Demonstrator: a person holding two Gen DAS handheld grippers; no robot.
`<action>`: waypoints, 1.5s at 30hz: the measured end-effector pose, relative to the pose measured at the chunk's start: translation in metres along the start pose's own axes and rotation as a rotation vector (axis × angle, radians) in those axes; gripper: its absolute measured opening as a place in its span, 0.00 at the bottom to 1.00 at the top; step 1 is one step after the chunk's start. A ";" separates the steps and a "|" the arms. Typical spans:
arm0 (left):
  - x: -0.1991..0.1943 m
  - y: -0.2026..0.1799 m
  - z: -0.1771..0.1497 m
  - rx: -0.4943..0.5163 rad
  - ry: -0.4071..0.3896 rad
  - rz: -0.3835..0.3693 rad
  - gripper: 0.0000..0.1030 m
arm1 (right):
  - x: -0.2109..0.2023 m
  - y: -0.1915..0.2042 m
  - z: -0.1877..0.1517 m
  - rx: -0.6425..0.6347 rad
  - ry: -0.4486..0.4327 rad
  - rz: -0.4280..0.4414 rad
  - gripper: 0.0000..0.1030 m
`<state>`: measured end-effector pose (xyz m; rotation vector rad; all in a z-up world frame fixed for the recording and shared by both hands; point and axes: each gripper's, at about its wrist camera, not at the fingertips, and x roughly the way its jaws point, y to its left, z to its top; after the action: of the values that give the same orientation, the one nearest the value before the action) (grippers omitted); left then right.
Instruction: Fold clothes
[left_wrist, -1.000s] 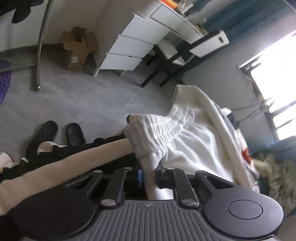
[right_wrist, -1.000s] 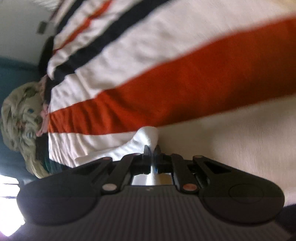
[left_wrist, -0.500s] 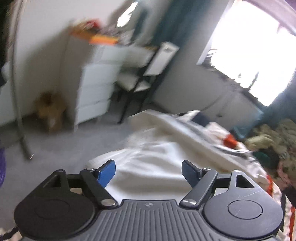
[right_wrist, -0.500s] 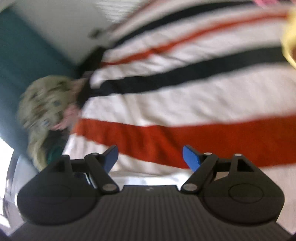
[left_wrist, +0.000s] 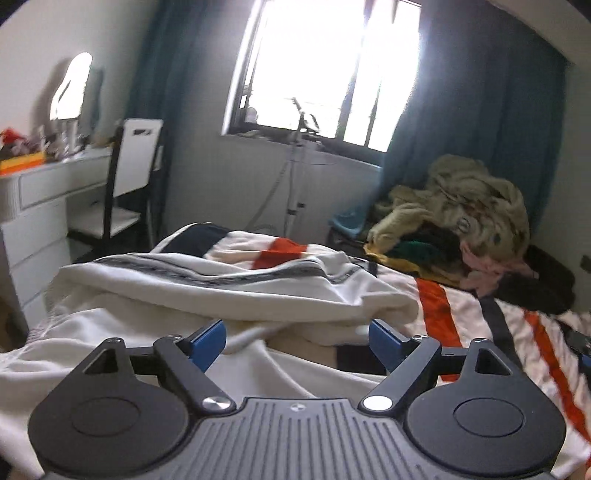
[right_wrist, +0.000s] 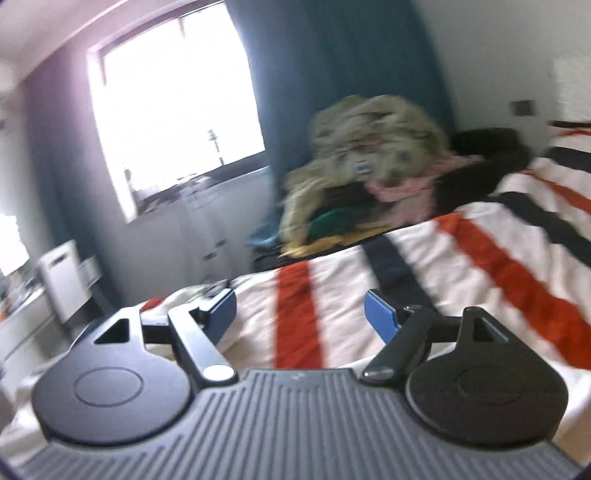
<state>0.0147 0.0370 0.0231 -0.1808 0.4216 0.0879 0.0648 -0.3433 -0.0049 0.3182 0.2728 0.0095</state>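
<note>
— While both tools hang over the bed (left_wrist: 524, 332), what are they holding?

— Nothing that I can see. The left gripper (left_wrist: 297, 341) has its blue-tipped fingers (left_wrist: 207, 341) spread wide apart, with only cloth showing in the gap. The right gripper (right_wrist: 299, 314) is the same: fingers (right_wrist: 380, 314) splayed, the striped cover visible between them.

— And the clothes?

— A white garment (left_wrist: 207, 295) lies in a loose, rumpled heap on the bed, right in front of the left gripper. A dark patterned band runs along one of its folds, and its near folds spread out under the left fingers. I can't tell whether the fingers touch it.

— What's under it?

— A bedspread (right_wrist: 480, 266) with white, orange-red and black stripes. On the right gripper's side it is mostly bare.

— Anything else on the bed?

— At the far end there's a pile of clothes (left_wrist: 454, 214), tan and shaggy on top, with green, yellow and pink pieces beneath, well apart from the white garment.

— And around the room?

— A bright window (left_wrist: 325, 70) with teal curtains (left_wrist: 472, 110) behind the bed. To the left, a white dresser (left_wrist: 33, 206) with clutter and a mirror on top, and a chair (left_wrist: 129, 184) pulled up beside it. The right gripper's view is blurred, so finer detail there is lost.
</note>
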 end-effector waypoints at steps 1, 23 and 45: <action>0.004 -0.008 -0.006 0.019 -0.005 -0.004 0.84 | 0.002 0.006 -0.006 -0.011 0.012 0.027 0.76; 0.025 -0.007 -0.059 0.115 0.051 -0.030 0.86 | 0.019 0.065 -0.065 -0.184 0.041 0.104 0.76; 0.158 -0.115 -0.021 0.305 0.080 -0.161 0.92 | 0.024 0.025 -0.059 -0.011 0.094 -0.156 0.76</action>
<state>0.1635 -0.0719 -0.0431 0.0823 0.4933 -0.1426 0.0728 -0.3006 -0.0572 0.2852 0.3897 -0.1280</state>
